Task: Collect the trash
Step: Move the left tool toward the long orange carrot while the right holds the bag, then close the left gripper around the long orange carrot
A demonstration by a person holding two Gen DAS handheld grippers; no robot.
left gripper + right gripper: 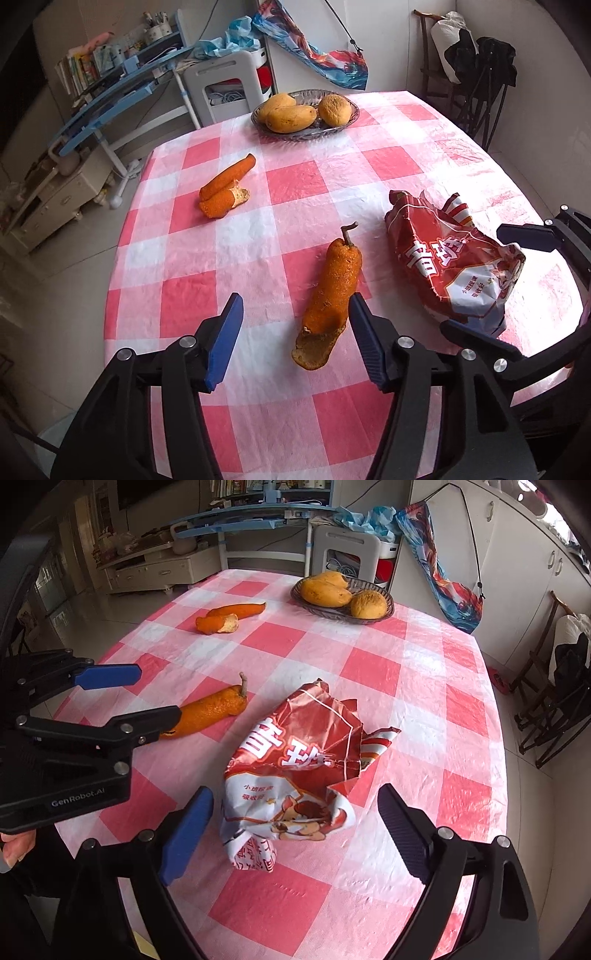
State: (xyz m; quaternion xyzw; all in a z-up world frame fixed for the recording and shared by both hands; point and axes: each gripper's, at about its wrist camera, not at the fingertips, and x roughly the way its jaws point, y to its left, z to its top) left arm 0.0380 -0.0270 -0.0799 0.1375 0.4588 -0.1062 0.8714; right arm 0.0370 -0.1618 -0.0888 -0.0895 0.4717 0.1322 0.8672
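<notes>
A long orange peel with a stem (332,295) lies on the checked tablecloth, its near end between the fingers of my open left gripper (295,325); it also shows in the right wrist view (210,712). A crumpled red snack bag (295,771) lies between the fingers of my open right gripper (295,823); it shows in the left wrist view (450,258) too. A second orange peel (225,184) lies farther off, and shows in the right wrist view (229,616). The left gripper (155,698) appears in the right wrist view, and the right gripper (491,280) in the left.
A glass bowl (345,125) with three yellow-orange fruits stands at the far side of the table (406,147). A white stool (221,85), a blue desk and chairs (476,74) stand around the table. The table's left edge lies close to the left gripper.
</notes>
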